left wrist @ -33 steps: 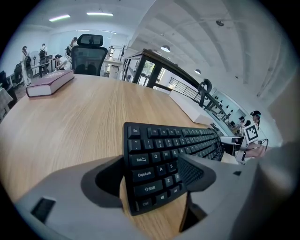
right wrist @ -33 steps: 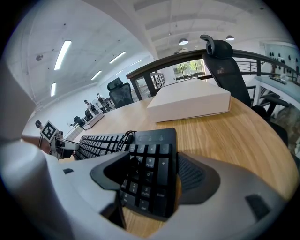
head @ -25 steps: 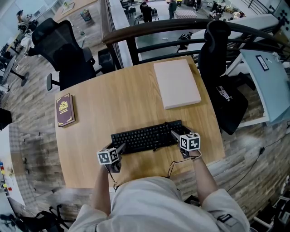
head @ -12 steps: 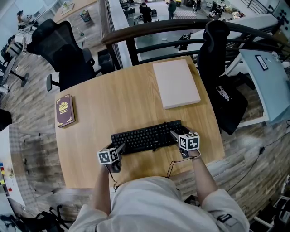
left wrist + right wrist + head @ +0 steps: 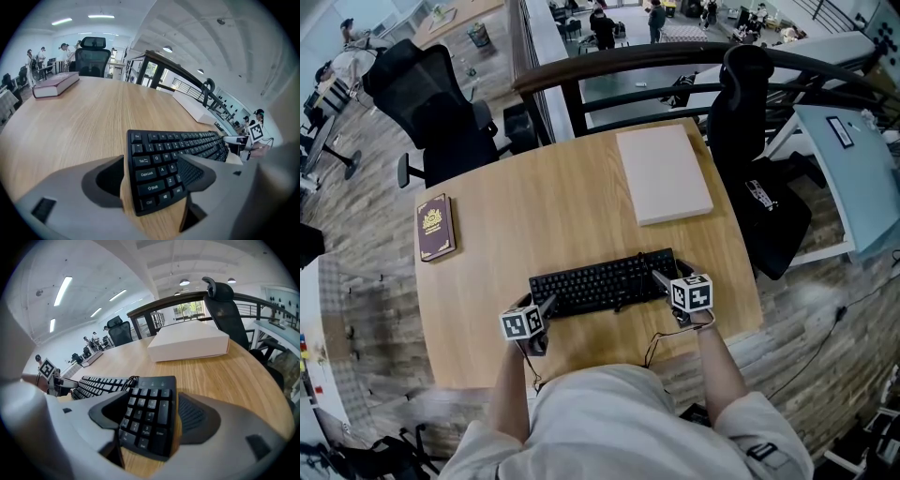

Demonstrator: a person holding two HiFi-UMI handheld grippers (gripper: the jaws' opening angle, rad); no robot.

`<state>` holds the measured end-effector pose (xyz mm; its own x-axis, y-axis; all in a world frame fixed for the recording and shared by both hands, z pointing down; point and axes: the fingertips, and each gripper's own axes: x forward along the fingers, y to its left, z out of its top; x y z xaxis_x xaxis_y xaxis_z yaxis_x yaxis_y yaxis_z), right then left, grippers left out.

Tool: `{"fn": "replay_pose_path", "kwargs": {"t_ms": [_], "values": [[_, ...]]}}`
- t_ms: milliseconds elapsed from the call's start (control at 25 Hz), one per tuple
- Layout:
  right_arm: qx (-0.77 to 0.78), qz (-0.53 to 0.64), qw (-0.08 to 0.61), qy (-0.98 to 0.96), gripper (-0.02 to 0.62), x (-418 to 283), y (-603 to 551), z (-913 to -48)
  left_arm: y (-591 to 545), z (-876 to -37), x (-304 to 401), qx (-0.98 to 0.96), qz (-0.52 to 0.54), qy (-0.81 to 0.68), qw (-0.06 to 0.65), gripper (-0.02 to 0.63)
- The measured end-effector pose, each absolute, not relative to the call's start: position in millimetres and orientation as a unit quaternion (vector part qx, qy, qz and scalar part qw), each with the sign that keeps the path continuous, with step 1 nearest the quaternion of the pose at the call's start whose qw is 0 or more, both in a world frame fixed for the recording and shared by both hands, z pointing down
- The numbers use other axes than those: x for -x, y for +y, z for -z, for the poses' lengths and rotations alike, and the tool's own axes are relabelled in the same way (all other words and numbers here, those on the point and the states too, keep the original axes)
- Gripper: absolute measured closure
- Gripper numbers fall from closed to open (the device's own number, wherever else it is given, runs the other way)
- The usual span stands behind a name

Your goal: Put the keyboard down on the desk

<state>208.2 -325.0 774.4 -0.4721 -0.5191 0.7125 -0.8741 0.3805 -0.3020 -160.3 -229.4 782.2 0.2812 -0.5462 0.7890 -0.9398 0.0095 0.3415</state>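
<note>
In the head view the black keyboard (image 5: 602, 282) lies flat on the wooden desk (image 5: 544, 206), toward 6 o'clock from the desk's middle and close to the person. The left gripper (image 5: 546, 305) is at its 9 o'clock end and the right gripper (image 5: 661, 278) at its 3 o'clock end. A dark red book (image 5: 434, 228) lies at the desk's 9 o'clock edge and a white box (image 5: 664, 173) toward 1 o'clock. In the left gripper view the jaws stand apart around the keyboard's Ctrl and Shift corner. A strip of bare wood shows between the 9 o'clock jaw and the keyboard's edge. In the right gripper view the number pad sits between jaws that are likewise apart. Wood shows between the pad and the 3 o'clock jaw, and the white box lies beyond at 12 o'clock.
</note>
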Motion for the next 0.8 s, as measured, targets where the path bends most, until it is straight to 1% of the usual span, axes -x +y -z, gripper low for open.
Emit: {"fn": "replay_pose_path", "kwargs": {"t_ms": [120, 240, 400, 480, 560, 600, 720, 800], "values": [[-0.459, -0.321, 0.255, -0.788, 0.266, -215.9, -328.1, -764.3, -228.8, -772.2, 170.2, -0.661, -0.219, -0.576, 0.428, 0.239], [-0.471, -0.313, 0.245, -0.788, 0.300, -216.6, -327.0, -755.1, -220.2, -769.4, 171.1, -0.651, -0.217, -0.588, 0.429, 0.256], [-0.479, -0.284, 0.237, -0.796, 0.386, -204.2, -324.1, -743.7, -217.4, -761.6, 161.8, -0.653, -0.218, -0.594, 0.416, 0.291], [-0.472, -0.272, 0.238, -0.804, 0.428, -194.3, -318.1, -740.1, -214.8, -755.6, 158.6, -0.655, -0.225, -0.599, 0.401, 0.333], [-0.460, -0.264, 0.245, -0.812, 0.477, -185.5, -310.3, -738.9, -210.1, -752.2, 154.0, -0.657, -0.230, -0.601, 0.393, 0.415], [-0.453, -0.261, 0.248, -0.815, 0.497, -181.4, -306.0, -739.3, -206.3, -751.8, 152.5, -0.657, -0.231, -0.601, 0.392, 0.444], [-0.444, -0.257, 0.250, -0.821, 0.566, -173.2, -295.0, -741.2, -192.8, -754.9, 151.5, -0.648, -0.231, -0.607, 0.399, 0.516], [-0.442, -0.260, 0.246, -0.822, 0.585, -170.1, -289.0, -742.0, -184.4, -758.6, 149.1, -0.641, -0.235, -0.608, 0.405, 0.546]]}}
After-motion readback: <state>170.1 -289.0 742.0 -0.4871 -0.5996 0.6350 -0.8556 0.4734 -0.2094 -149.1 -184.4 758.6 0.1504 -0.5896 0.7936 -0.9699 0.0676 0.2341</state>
